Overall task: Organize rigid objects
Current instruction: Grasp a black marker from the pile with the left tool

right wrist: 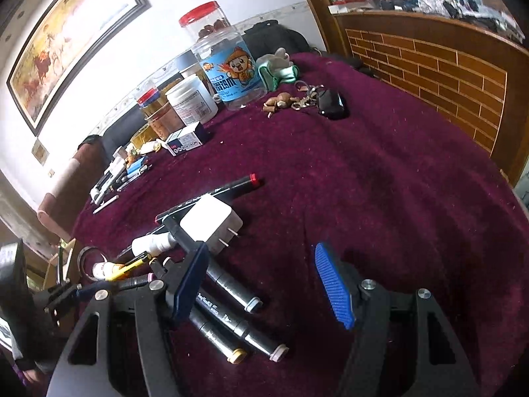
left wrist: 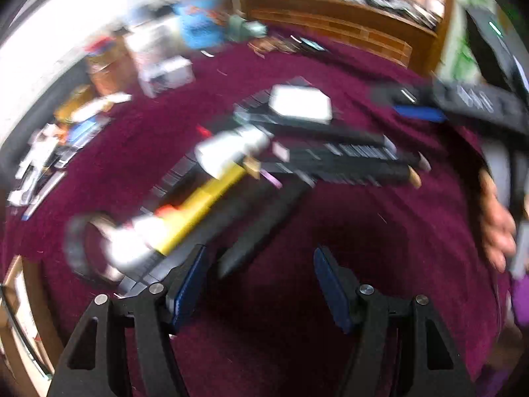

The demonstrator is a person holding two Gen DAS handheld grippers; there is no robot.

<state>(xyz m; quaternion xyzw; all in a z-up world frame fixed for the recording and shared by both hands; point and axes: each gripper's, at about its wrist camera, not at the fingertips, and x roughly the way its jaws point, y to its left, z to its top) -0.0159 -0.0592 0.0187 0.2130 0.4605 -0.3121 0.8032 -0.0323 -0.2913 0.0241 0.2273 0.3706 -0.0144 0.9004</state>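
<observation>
- On the maroon cloth (right wrist: pixel 380 178) covering the table, a loose pile of pens, markers and small items lies towards the left edge as the right wrist view shows it.
- A white charger plug (right wrist: pixel 211 221) sits on top of the pile, its two metal prongs pointing at the camera.
- A black marker with a red cap (right wrist: pixel 231 185) lies just behind the plug, and three thick black markers (right wrist: pixel 231 291) lie side by side in front of it, caps towards the near edge.
- A small white bottle (right wrist: pixel 152 244) and a yellow pen (right wrist: pixel 130 268) lie left of the plug, beside a roll of dark tape (right wrist: pixel 86 258).
- The right gripper (right wrist: pixel 261 284) hovers over the markers with its blue-padded fingers spread; nothing is between them but bare cloth, and the left finger stands over the marker barrels.
- The left gripper (left wrist: pixel 261 284) also has its fingers spread and empty above the cloth, just beside the pile; this view is blurred.
- Along the far edge stand a clear jar with a red lid (right wrist: pixel 224 63), a white tub (right wrist: pixel 191 99) and a small box (right wrist: pixel 185 139).
- A bunch of keys (right wrist: pixel 310 99) lies near the far edge, well apart from the pile.
</observation>
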